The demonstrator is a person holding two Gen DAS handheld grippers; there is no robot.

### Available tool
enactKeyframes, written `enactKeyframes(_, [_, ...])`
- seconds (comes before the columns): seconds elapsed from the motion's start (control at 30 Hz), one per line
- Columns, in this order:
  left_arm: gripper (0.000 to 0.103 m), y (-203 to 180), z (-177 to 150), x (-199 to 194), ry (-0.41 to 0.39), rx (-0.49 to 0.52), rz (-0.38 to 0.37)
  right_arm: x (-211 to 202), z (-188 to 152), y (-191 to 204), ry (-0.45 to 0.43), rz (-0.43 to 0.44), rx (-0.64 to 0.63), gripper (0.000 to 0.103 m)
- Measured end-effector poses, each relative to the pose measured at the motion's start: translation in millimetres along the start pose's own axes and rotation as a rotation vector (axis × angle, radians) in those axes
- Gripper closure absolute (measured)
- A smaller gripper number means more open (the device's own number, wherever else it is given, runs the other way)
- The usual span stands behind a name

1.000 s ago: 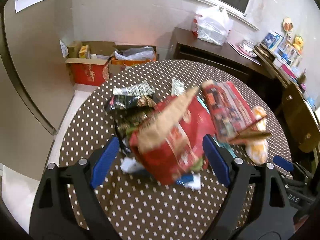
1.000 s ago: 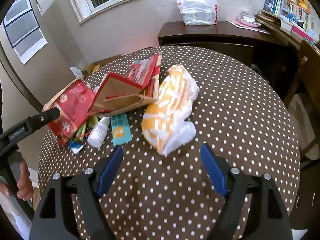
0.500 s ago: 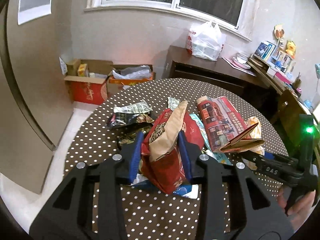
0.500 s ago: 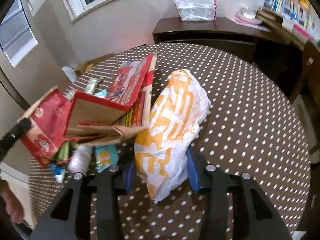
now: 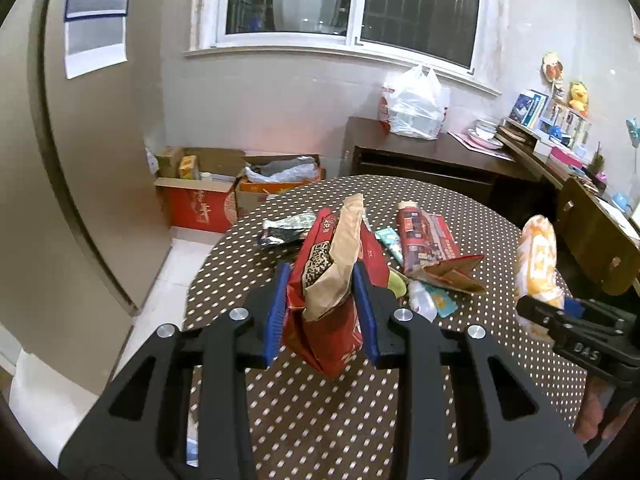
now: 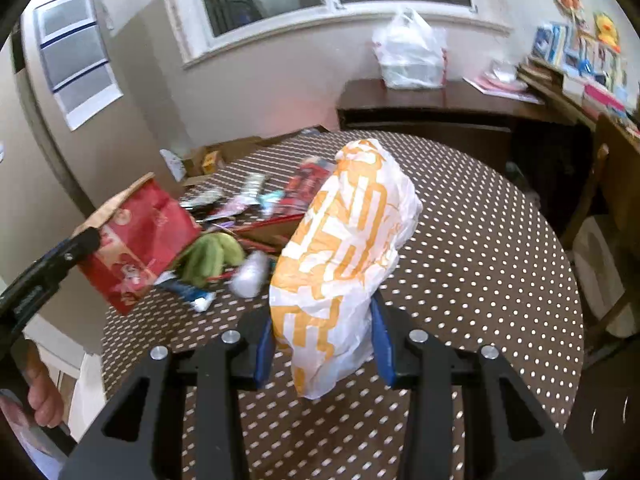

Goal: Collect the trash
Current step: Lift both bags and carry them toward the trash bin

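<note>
Red paper bag (image 5: 326,312): clamped between left tongs (image 5: 322,312), clear of polka-dot counter (image 5: 320,420). Orange-white plastic bag (image 6: 340,264): clamped between right tongs (image 6: 322,344).

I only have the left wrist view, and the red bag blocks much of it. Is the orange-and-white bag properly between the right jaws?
Observer: Yes. The right gripper has just been closing its jaws and is shut on the orange-and-white bag, a pad on each side.
Operator: Off the table?
Observer: Apparently; its bottom hangs over the table without touching.
Operator: Anything behind my red bag?
Observer: A blue-and-white tube lies beside the red bag.
</note>
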State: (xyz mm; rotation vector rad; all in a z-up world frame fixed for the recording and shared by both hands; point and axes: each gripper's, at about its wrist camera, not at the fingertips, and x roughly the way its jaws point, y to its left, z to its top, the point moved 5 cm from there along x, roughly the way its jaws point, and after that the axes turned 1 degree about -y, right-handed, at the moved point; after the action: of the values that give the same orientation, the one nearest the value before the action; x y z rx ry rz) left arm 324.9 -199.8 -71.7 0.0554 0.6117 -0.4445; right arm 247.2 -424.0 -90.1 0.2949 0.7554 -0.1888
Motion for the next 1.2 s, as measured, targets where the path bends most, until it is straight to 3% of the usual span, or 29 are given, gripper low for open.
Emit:
enactKeyframes(0.4, [0.071,42,-37,-53,0.002,-0.056,0.083,-12,-46,110,0.051,0.139,-0.166,0.062])
enactKeyframes(0.67, [0.071,66,-52,-83,-0.019,-0.084,0.116,-1,-61,156,0.087,0.194,-0.204,0.062])
enactKeyframes(1.0, [0.071,81,-61,-90,-0.018,-0.096,0.13,46,-35,189,0.118,0.223,-0.25,0.062])
enactKeyframes(1.2, [0.071,103,-65,-83,-0.008,-0.148,0.151,94,-35,200,0.197,0.217,-0.27,0.063])
